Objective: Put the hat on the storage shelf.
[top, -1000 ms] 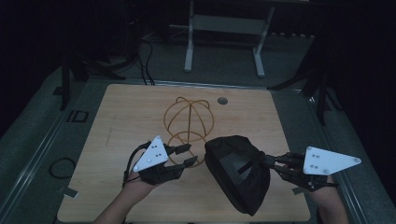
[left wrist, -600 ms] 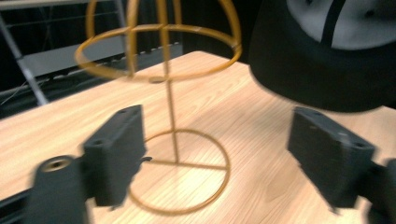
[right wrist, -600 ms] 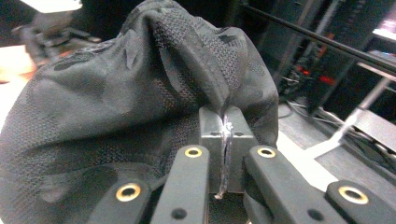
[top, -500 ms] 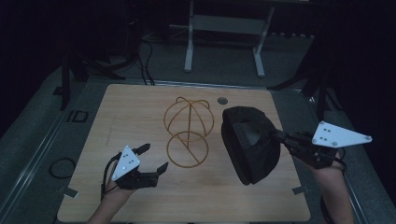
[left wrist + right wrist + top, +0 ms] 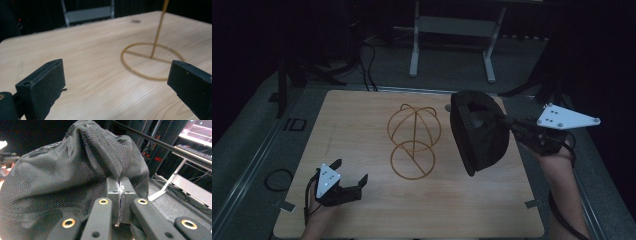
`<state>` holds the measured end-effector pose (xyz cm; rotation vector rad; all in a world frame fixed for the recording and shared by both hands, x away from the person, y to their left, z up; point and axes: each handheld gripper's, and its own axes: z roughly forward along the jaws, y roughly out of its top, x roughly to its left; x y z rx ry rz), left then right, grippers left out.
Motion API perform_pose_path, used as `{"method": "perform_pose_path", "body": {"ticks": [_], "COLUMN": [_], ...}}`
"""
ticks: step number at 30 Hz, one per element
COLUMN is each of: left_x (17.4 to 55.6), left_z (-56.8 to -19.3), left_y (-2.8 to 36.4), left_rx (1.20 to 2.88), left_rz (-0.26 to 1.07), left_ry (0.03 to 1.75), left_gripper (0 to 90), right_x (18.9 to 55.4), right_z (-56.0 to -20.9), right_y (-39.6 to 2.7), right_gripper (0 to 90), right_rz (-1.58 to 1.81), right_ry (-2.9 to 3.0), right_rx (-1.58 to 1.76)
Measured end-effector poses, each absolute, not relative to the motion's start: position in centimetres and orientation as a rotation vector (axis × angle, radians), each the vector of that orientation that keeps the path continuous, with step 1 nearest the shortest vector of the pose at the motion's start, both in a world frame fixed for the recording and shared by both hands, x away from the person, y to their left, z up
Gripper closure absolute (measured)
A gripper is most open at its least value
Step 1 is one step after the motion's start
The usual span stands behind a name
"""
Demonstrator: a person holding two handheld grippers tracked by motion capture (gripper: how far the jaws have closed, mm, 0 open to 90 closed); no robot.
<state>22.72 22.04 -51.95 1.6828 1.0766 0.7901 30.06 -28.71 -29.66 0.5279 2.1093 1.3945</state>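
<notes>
A gold wire hat stand (image 5: 414, 142) with a round base and a domed top stands in the middle of the wooden table (image 5: 357, 125). My right gripper (image 5: 510, 127) is shut on the edge of a black cap (image 5: 479, 135) and holds it in the air to the right of the stand. In the right gripper view the pads (image 5: 120, 182) pinch a fold of the cap (image 5: 62, 175). My left gripper (image 5: 350, 171) sits low near the table's front left corner. Its jaws have just been opening and hold nothing. The left gripper (image 5: 116, 67) looks toward the stand's pole (image 5: 157, 35).
A small dark disc (image 5: 447, 107) lies on the table behind the stand. A white metal frame (image 5: 452, 30) stands on the floor beyond the table. A cable loop (image 5: 277, 179) lies on the floor at the left.
The left gripper pulled away from the stand to the front left, sank and opened its jaws. The right gripper carried the cap up and toward the far right.
</notes>
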Motion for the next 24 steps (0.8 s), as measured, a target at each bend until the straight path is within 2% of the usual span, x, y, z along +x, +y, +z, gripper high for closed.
{"method": "perform_pose_path", "body": {"ticks": [11, 24], "left_x": [22.7, 22.5], "left_z": [-53.7, -53.7], "left_y": [23.4, 23.4], "left_rx": [1.663, 1.638], "left_rz": [0.795, 0.81], "left_ry": [1.171, 1.175], "left_gripper": [1.2, 1.3], "right_x": [32.3, 34.4], "right_z": [-27.6, -29.5], "right_y": [-25.0, -18.9], "right_gripper": [89.0, 89.0], "right_rz": [1.394, 1.334], "right_ry": [2.107, 2.225], "right_rx": [0.536, 0.548]}}
